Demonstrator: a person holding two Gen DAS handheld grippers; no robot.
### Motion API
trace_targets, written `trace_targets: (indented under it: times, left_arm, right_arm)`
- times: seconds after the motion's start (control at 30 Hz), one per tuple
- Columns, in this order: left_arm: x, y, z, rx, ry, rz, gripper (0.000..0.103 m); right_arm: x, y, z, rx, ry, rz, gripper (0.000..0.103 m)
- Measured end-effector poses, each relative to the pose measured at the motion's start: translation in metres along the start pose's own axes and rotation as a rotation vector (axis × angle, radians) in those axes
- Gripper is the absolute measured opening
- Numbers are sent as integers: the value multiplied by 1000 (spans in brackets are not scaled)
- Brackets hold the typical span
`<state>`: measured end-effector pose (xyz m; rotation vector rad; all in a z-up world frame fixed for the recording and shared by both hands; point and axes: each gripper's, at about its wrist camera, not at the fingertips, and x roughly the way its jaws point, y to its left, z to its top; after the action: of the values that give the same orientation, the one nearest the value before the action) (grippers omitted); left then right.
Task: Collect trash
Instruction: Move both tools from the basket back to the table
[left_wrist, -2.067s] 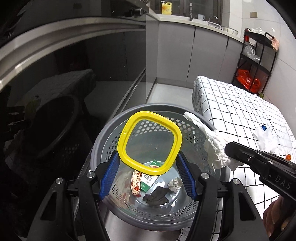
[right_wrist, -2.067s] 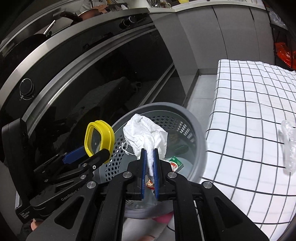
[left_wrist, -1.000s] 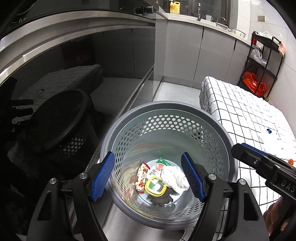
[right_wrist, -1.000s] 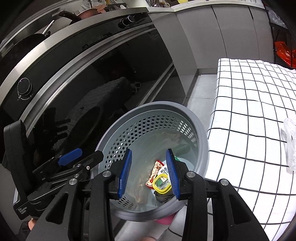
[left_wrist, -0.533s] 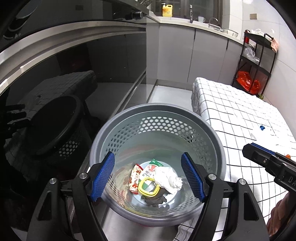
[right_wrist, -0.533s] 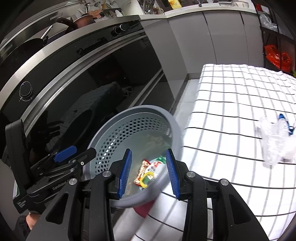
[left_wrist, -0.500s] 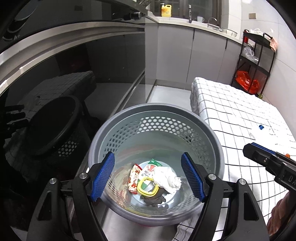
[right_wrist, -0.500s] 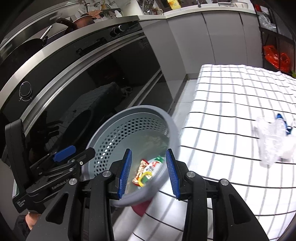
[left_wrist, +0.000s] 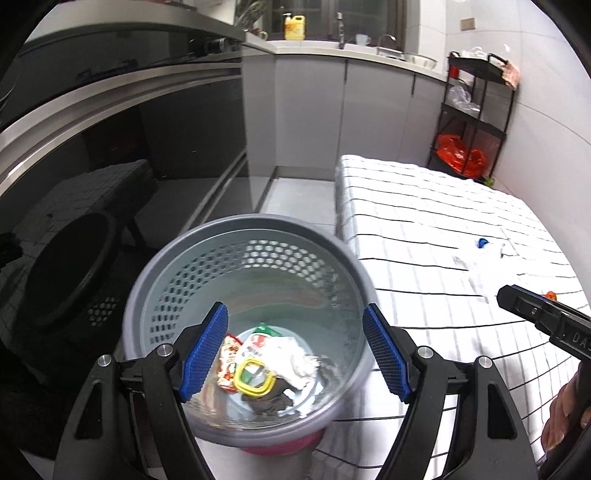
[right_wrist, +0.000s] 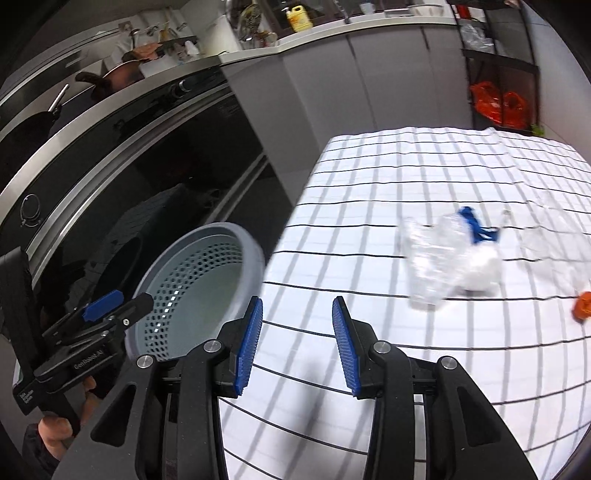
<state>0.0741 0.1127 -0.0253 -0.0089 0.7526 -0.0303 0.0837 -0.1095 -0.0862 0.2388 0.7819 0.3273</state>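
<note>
Where the dark oven front (left_wrist: 110, 155) fills the left of both views, a grey perforated bin (left_wrist: 155, 295) stands just beside it, at the edge of the checked cloth (left_wrist: 424, 236).

Left wrist view: left gripper (left_wrist: 295, 350) hangs over the bin, jaws spread wide, nothing between the blue pads (left_wrist: 205, 350). On the bin floor, left to right: red snack wrapper (left_wrist: 228, 360), yellow ring lid (left_wrist: 254, 376) lying on a green-and-white carton (left_wrist: 258, 338), crumpled white tissue (left_wrist: 291, 358). A dark scrap (left_wrist: 269, 400) lies under the lid and tissue. Something red or pink shows below the bin base; cannot tell what.

Right of the bin, on the cloth: clear crushed bottle (right_wrist: 450, 254) with blue cap (right_wrist: 471, 223), lying flat, well apart from the bin. An orange bit (right_wrist: 581, 304) sits near the cloth's right edge, beyond the bottle. Both blurred.

Right wrist view: right gripper (right_wrist: 297, 343) is above bare cloth between bin and bottle, jaws partly apart, empty, touching nothing. The left gripper's body shows at far left, fingers of a hand (right_wrist: 55, 430) wrapped on its handle.

Far right, a black rack (left_wrist: 476, 110) holds an orange bag (left_wrist: 458, 155).
</note>
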Motion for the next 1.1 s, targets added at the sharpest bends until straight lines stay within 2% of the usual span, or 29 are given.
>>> trace_targets:
  times: [0.63, 0.7, 0.93, 1.1]
  left_arm:
    - [11, -98, -6, 118, 9, -145, 76]
    - [14, -106, -7, 121, 15, -157, 79]
    - [23, -133, -12, 140, 29, -186, 82]
    - [33, -151, -14, 146, 46, -201, 83]
  right_arm:
    - [-64, -108, -22, 113, -28, -187, 40]
    - [-70, -120, -25, 127, -32, -206, 40]
    - [-82, -152, -35, 149, -29, -280, 40]
    - [-83, -172, -40, 175, -21, -327, 44]
